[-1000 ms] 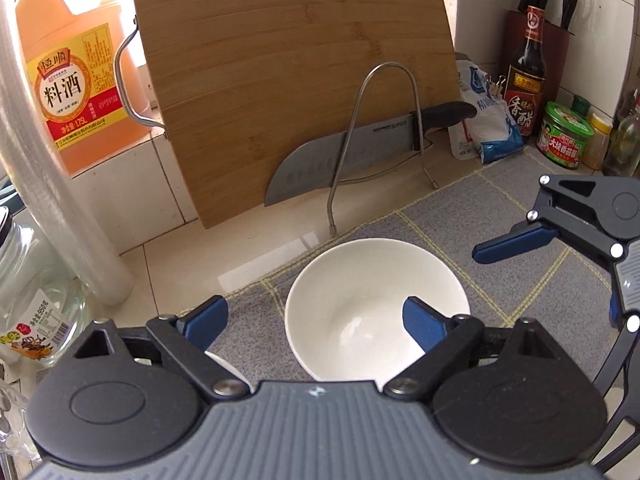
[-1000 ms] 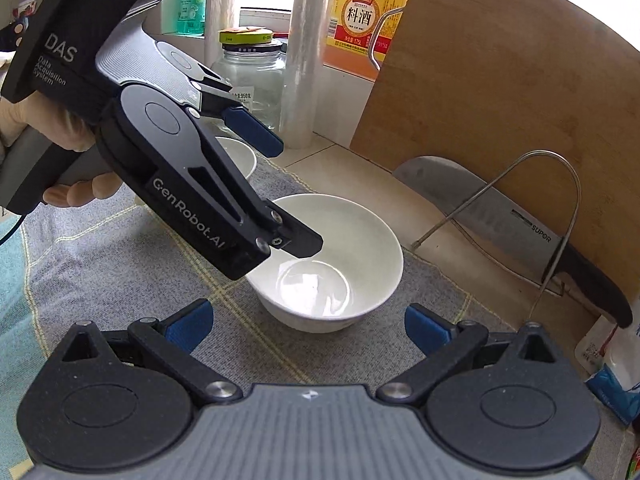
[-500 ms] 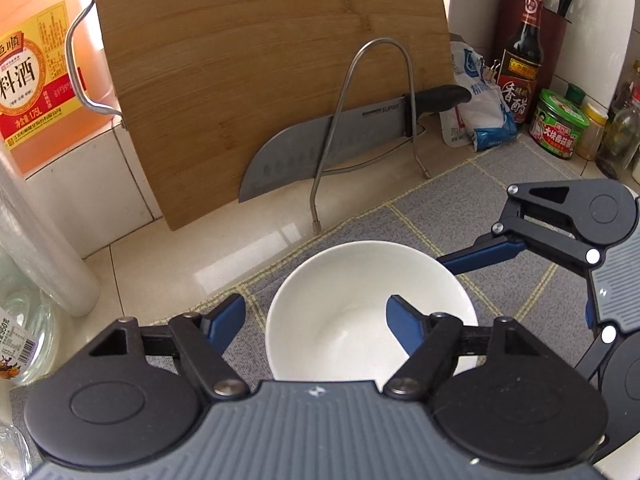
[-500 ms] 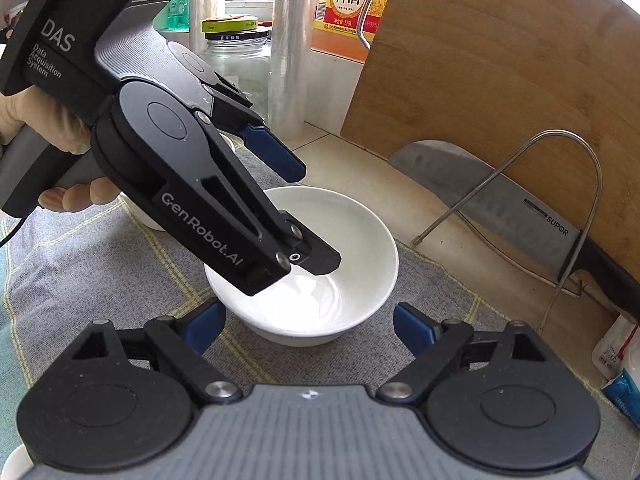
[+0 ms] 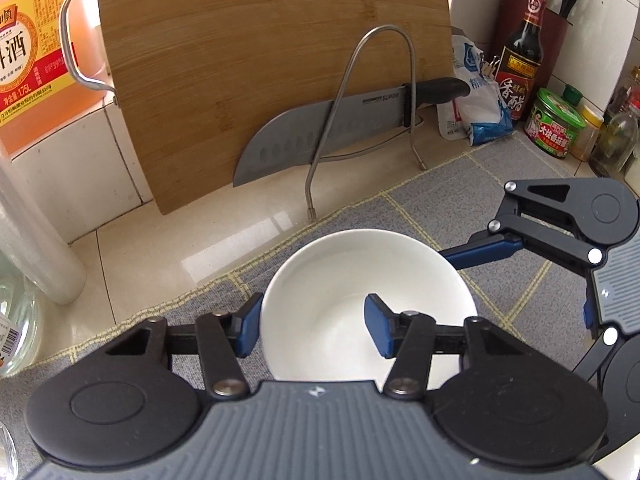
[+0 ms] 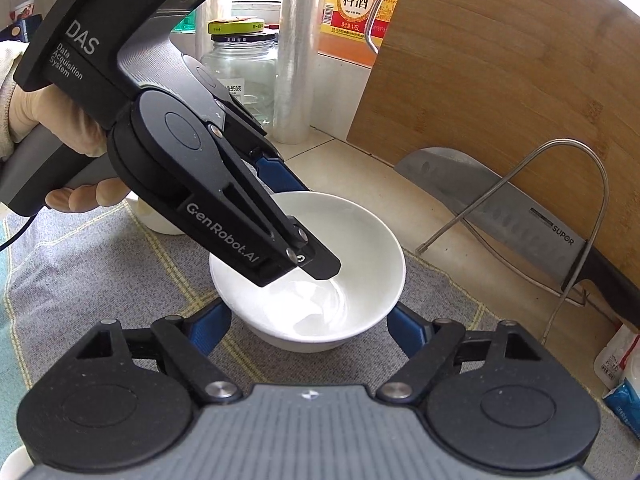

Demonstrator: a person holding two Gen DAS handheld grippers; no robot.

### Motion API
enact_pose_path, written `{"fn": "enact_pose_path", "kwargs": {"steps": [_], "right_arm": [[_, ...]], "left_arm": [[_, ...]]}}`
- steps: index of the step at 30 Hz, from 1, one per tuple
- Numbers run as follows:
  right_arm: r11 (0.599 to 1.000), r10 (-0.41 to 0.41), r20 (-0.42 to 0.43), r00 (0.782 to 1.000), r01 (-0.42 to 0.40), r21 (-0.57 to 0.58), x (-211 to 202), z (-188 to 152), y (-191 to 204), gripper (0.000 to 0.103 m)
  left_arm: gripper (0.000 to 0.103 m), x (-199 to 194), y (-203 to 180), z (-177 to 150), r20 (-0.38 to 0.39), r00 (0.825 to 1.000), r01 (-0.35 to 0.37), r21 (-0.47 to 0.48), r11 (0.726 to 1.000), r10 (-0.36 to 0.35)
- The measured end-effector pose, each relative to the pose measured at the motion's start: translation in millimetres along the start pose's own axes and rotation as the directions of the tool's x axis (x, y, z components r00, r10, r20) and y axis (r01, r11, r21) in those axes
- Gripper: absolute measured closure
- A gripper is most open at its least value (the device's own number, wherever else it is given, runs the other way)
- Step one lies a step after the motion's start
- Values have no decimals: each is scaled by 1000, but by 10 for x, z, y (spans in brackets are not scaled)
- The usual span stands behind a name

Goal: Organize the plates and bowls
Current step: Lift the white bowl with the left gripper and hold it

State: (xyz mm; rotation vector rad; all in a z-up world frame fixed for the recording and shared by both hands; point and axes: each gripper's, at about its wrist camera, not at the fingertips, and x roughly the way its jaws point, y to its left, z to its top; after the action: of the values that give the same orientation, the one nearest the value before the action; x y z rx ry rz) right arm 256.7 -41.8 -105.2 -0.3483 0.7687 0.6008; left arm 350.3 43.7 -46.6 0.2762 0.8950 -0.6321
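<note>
Both hand-held grippers, closing, now straddle the white bowl (image 5: 340, 280); knife (image 5: 320, 136) and cutting board (image 5: 260, 60) behind.

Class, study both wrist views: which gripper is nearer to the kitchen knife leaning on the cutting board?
Right. The right gripper straddles the white bowl on its knife side; the left gripper, jaws closing, straddles the bowl's opposite rim.

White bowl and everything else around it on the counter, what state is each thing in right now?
White bowl: upright, empty, on mat.
Left gripper: jaws closing astride the bowl's rim.
Right gripper: jaws closing around the bowl's outside.
Knife: leaning on cutting board.
Cutting board: propped upright.
Glass jar: lidded.
</note>
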Motion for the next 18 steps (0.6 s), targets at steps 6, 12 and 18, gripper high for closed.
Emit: {"fn": "enact_pose_path", "kwargs": {"steps": [6,12,18], "right_arm": [[1000,-2,-8,1000,2,-8,13,11,11,15],[1000,11,-18,1000,-11,-3,-26,-2,17,15],[1000,16,-19,1000,-16,-11,-149,-12,49,15]], "left_arm": [[50,-17,-28,-7,-2,1000,-6,2,1000,6],[50,-69,-78,-21,-7,1000,1,7,1000,-1],[50,-195,-155,-11,-5,1000,4,13,1000,-4]]}}
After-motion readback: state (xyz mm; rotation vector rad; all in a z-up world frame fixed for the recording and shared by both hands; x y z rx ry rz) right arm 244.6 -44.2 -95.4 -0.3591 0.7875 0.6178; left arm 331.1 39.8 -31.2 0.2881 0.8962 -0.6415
